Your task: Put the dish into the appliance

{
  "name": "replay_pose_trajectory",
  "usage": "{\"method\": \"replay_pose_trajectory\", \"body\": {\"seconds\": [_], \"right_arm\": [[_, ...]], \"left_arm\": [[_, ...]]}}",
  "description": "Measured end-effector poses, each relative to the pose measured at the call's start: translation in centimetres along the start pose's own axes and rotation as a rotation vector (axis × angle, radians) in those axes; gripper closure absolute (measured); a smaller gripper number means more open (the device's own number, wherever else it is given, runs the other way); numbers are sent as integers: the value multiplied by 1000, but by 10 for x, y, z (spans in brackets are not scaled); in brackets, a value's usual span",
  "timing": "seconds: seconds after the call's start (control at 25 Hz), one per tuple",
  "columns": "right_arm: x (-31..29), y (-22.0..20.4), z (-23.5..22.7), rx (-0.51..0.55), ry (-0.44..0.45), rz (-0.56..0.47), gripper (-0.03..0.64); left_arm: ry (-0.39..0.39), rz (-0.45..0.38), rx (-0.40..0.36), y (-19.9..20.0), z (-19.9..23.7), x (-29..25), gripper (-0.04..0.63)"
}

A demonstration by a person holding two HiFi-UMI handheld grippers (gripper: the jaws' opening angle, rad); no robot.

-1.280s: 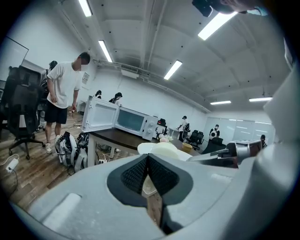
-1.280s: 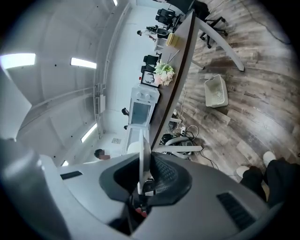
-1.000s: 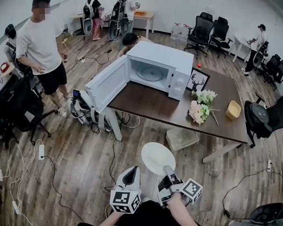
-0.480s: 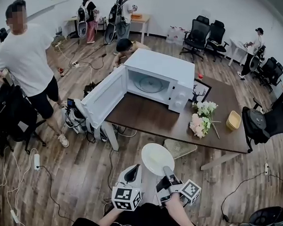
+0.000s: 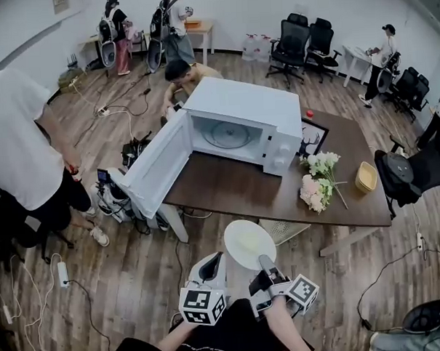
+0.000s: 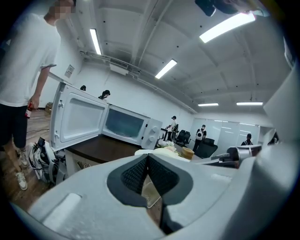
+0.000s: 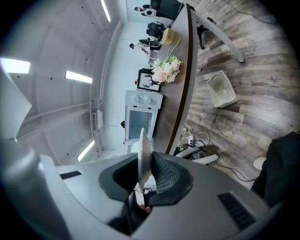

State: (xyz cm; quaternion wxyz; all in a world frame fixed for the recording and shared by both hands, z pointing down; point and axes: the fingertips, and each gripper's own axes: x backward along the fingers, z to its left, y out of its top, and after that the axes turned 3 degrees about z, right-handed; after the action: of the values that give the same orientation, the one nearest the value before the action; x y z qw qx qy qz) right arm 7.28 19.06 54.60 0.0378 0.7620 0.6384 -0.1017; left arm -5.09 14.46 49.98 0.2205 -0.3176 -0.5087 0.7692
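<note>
Carrying step in hand: the right gripper [image 5: 265, 265] is clamped on the near rim of the white dish [image 5: 248, 243], jaws nearly together with only the thin rim between the pads; the right gripper view shows the same pinch, dish [image 7: 144, 151] edge-on between them. The left gripper [image 5: 212, 266] has its jaws together and nothing in them. The dish hangs over the floor, in front of the table [image 5: 228, 184] and well short of the microwave [image 5: 239, 108], whose door [image 5: 158, 165] stands wide open to the left. Judgement: since the dish is held by one edge only, keep the pinch firm and the dish level. Come in square to the cavity, right of the door edge. Lower the dish onto the glass turntable [image 5: 225, 133] before easing the jaws apart. Stay clear of the flowers [image 5: 316, 181] at the right. Writing: none legible. The marker cube [image 5: 202, 307] carries only black-and-white coded squares, the microwave front shows no readable brand, and the framed picture [image 5: 313, 139] shows an antlered animal, no text.
</note>
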Motion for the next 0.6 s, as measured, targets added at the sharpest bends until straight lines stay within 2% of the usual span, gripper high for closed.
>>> {"method": "replay_pose_trajectory", "body": {"seconds": [0.4,0.6], "right_arm": [[-38,0,-1,-17,-30,12,552],[-79,15,1,-27,-24,37,551]], "left_arm": [[6,31,25,4,34,-25,584],[74,47,33,8,59,-54,584]]}}
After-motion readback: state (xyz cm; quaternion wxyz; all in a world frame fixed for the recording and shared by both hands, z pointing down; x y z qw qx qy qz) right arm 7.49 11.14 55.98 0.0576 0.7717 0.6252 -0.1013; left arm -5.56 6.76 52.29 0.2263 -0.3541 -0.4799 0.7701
